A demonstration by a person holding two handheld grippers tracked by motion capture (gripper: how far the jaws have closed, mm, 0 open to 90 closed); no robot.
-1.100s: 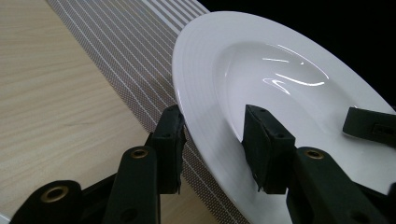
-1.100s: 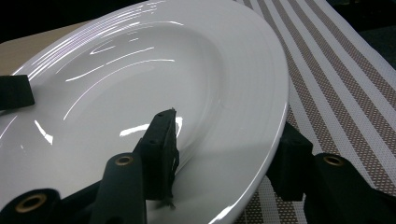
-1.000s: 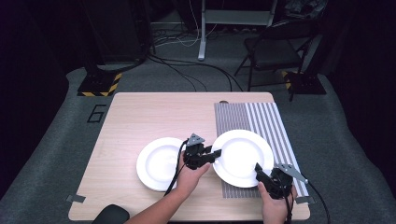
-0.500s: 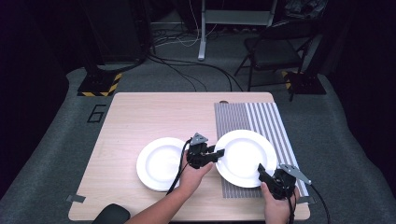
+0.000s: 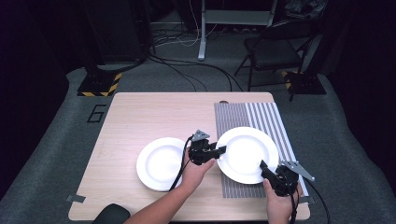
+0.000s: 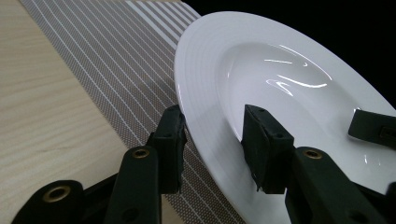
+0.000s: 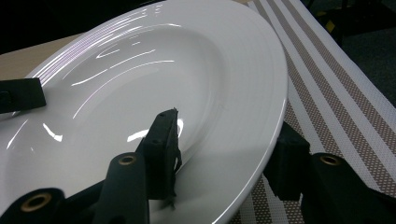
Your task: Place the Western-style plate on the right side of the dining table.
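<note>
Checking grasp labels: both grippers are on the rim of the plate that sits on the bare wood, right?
Not quite. Both the left gripper and right gripper straddle the rim of the plate lying on the striped mat, as the high view shows. The other plate sits on the bare wood.

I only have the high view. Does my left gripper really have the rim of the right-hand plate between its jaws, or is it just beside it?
Observer: Between them. The left gripper straddles the plate rim, one jaw under it and one on the upper face.
Operator: And the right gripper?
Observer: Same. The right gripper has one jaw on the plate's inner slope and the other beneath the rim, above the striped mat.
Operator: Is the rim smooth where I'm holding it?
Observer: Not quite. Fine concentric ridges run round the glossy rim.
</note>
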